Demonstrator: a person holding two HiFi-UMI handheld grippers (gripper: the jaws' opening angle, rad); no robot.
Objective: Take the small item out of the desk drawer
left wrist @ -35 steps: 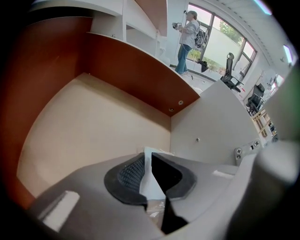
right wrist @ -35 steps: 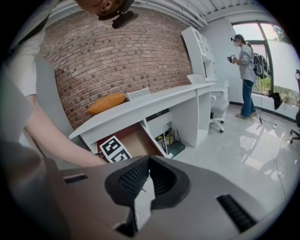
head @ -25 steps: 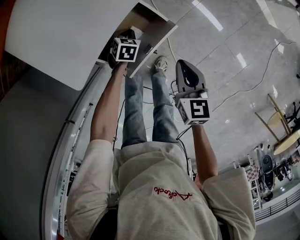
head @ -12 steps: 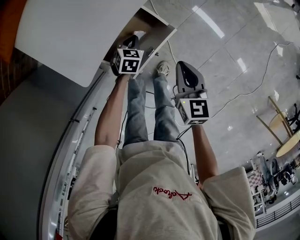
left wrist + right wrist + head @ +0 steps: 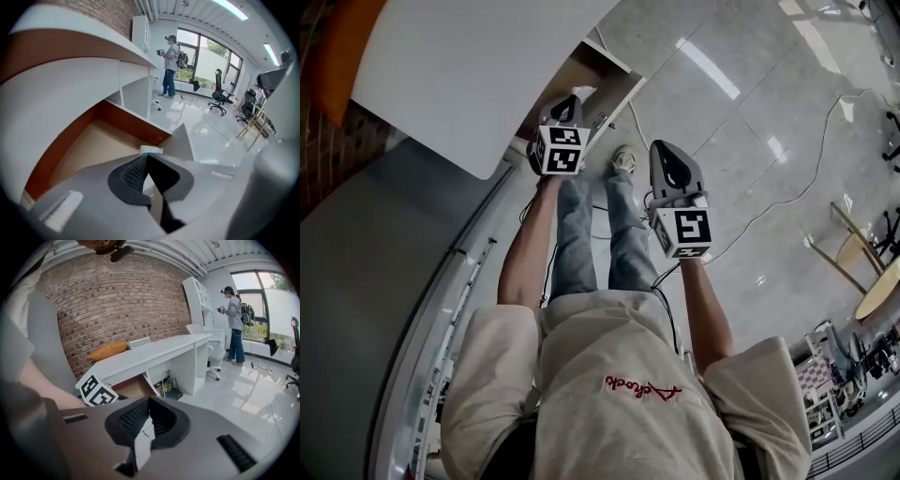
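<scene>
My left fingers point(image 5: 133, 171) pinch the small white item point(image 5: 151, 149) by its edge, the open drawer point(image 5: 93, 140) at nine o'clock; it looks light, maybe soft; my right fingers point(image 5: 133, 416) are closed, empty.

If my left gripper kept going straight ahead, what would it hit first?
Probably the open drawer's brown far wall, just past the small white item the left gripper pinches; depth is unclear.

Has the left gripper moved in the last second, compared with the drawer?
Yes. In the head view the left gripper has pulled back from the drawer toward the person, jaws shut on a small white item.
</scene>
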